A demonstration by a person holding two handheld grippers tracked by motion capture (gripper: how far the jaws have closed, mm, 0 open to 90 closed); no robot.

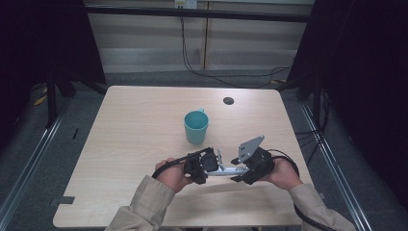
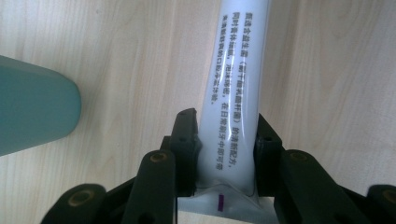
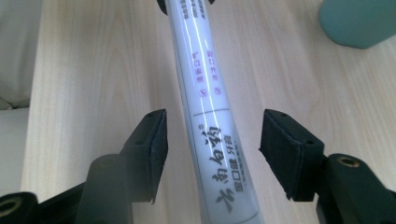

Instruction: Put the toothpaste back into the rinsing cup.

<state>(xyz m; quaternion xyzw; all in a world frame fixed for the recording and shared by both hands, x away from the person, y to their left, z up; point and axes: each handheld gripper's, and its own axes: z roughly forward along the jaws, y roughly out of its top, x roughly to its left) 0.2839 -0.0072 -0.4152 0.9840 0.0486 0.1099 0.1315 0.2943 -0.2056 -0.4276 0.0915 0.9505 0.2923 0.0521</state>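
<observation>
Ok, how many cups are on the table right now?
1: a teal cup stands upright near the table's middle, just beyond the left gripper and right gripper.

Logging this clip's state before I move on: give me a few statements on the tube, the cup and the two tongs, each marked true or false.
1. The left tongs are shut on the toothpaste tube. True.
2. The right tongs are clamped on the tube. False: their jaws stand open, one on each side of it.
3. The teal cup stands upright on the table. True.
4. The tube sits inside the cup. False: it is held between the two tongs, apart from the cup.
</observation>
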